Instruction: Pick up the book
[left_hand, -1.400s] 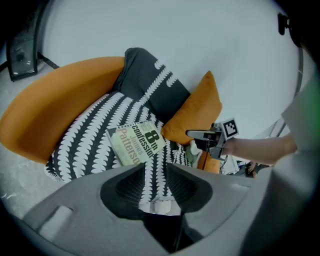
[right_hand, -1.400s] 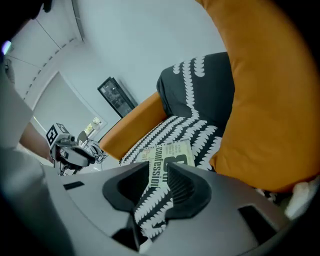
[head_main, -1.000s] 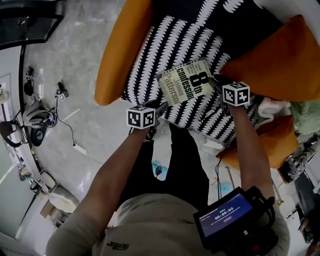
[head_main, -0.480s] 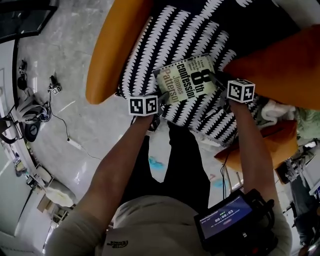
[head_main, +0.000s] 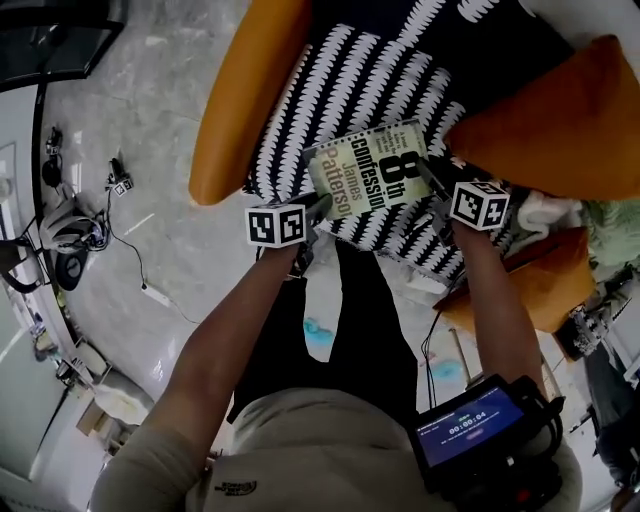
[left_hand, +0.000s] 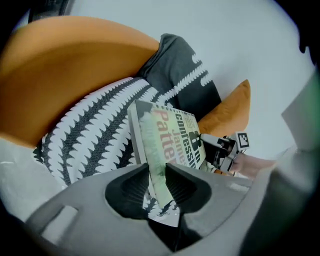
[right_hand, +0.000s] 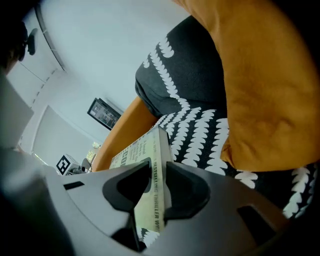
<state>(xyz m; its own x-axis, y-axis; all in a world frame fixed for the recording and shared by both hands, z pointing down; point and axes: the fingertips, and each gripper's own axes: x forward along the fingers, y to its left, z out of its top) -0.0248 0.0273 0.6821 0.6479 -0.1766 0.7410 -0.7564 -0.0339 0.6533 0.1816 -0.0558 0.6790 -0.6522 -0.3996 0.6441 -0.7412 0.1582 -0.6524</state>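
The book (head_main: 372, 178), a pale green paperback with large black title print, is just above the black-and-white patterned seat cushion (head_main: 350, 80) of an orange armchair. My left gripper (head_main: 325, 205) has the book's left edge (left_hand: 165, 140) between its closing jaws, and the dark pads (left_hand: 131, 189) touch both covers. My right gripper (head_main: 428, 172) grips the opposite side, its jaws closing on the spine edge (right_hand: 150, 170). In the left gripper view the right gripper (left_hand: 220, 150) shows beyond the book.
An orange armrest (head_main: 240, 90) stands left of the seat and an orange pillow (head_main: 540, 110) right of it. Cables and small gear (head_main: 70, 230) lie on the grey floor at left. A screen device (head_main: 475, 430) hangs on the person's chest.
Both grippers' jaws have closed in on the book's opposite edges. The book has come up slightly off the cushion, and both hands have risen with it.
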